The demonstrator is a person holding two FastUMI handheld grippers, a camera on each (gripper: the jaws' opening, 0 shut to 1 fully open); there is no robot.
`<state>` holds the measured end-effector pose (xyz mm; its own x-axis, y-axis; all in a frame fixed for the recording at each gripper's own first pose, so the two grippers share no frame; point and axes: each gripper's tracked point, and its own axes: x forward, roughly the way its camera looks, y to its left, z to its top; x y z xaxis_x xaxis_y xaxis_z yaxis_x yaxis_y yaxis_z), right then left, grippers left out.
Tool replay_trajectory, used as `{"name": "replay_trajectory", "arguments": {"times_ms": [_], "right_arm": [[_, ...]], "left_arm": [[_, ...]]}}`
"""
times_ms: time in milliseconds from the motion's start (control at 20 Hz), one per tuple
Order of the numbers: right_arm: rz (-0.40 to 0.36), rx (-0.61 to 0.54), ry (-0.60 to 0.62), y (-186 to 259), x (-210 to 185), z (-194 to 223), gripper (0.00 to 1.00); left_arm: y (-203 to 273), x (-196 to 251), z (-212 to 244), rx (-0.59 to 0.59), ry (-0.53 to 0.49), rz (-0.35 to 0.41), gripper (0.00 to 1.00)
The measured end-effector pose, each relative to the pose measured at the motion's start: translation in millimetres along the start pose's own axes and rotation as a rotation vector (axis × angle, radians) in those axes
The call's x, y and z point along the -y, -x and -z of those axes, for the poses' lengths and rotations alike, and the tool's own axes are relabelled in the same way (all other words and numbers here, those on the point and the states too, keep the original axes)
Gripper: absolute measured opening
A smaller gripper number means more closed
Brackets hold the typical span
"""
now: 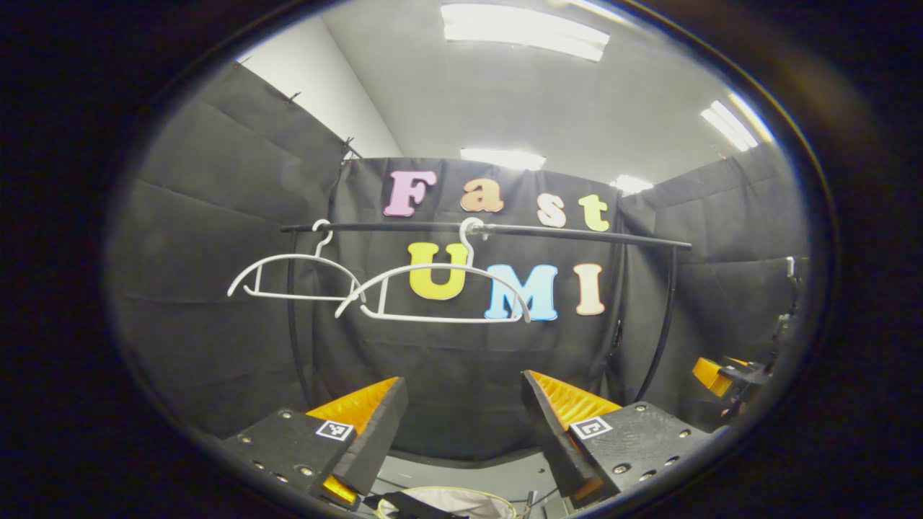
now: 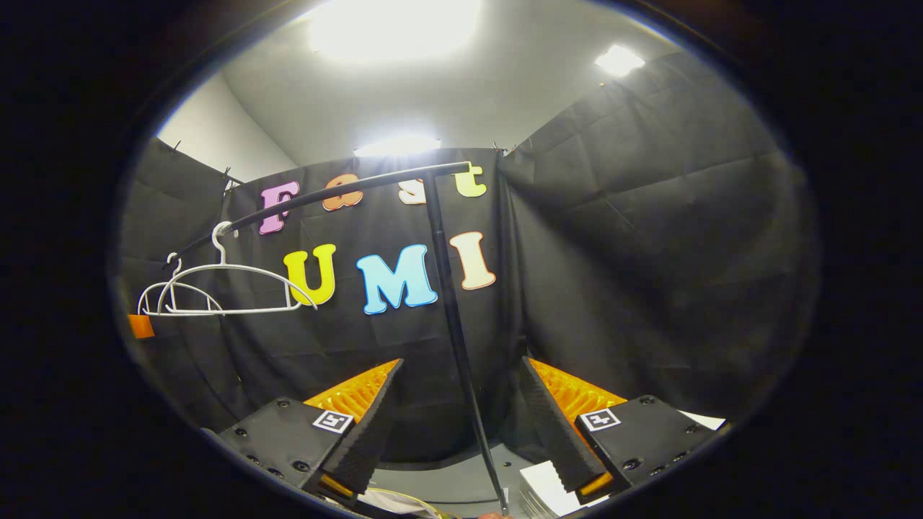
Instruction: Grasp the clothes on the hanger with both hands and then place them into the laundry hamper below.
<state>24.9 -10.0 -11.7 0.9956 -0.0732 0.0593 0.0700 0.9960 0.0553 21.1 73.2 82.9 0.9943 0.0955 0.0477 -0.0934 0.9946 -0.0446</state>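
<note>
Overhead, a black rail [image 1: 505, 231] runs across the booth on two black uprights. Two white hangers hang from it, both bare: one hanger [image 1: 296, 277] near the rail's left end, a second hanger [image 1: 433, 292] near its middle, their arms overlapping in the left gripper view. Right gripper view: same two hangers [image 2: 223, 288] bunched toward the rail's far end, with the near upright [image 2: 454, 324] rising between that gripper's fingers.

Left gripper [image 1: 465, 425]: fingers apart, nothing between them. Right gripper [image 2: 458, 425]: fingers apart, holding nothing. The right gripper also shows small at the right edge of the left gripper view.

Laundry hamper [image 1: 447, 501]: below, at the bottom edge of the left gripper view; light rim, pale cloth [image 1: 461, 503] inside, partly cut off. Cannot tell which garment it is.
</note>
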Motion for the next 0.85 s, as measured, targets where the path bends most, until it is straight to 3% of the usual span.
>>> {"name": "replay_trajectory", "arguments": {"times_ms": [100, 200, 250, 300, 350, 450, 850], "right_arm": [[-0.015, -0.011, 0.019, 5.3, -9.2, 2.5, 0.98], [-0.073, -0.026, 0.02, 13.0, -27.6, 4.7, 0.93], [-0.092, -0.027, 0.033, 15.7, -35.9, 5.3, 0.98], [-0.09, -0.026, 0.048, 17.5, -37.4, 6.4, 0.93], [-0.094, -0.022, 0.061, 18.7, -40.9, 5.4, 0.98], [-0.098, -0.017, 0.068, 20.6, -47.9, 2.5, 0.98], [0.013, 0.025, 0.043, 16.5, -41.8, -8.8, 0.97]], "left_arm": [[-3.7, -2.0, 11.9, -0.02, 0.067, 0.002, 0.94], [-0.3, 9.1, 28.6, -0.051, 0.113, 0.063, 0.94], [-1.2, 5.6, 31.3, -0.049, 0.095, 0.065, 0.94], [-4.7, -2.2, 29.0, -0.048, 0.068, 0.052, 0.93], [-8.3, -7.6, 28.8, -0.05, 0.042, 0.045, 0.93], [-11.4, -14.3, 25.1, -0.038, 0.012, 0.034, 0.93], [-17.6, -59.9, 37.2, -0.011, 0.096, -0.112, 0.92]]}}
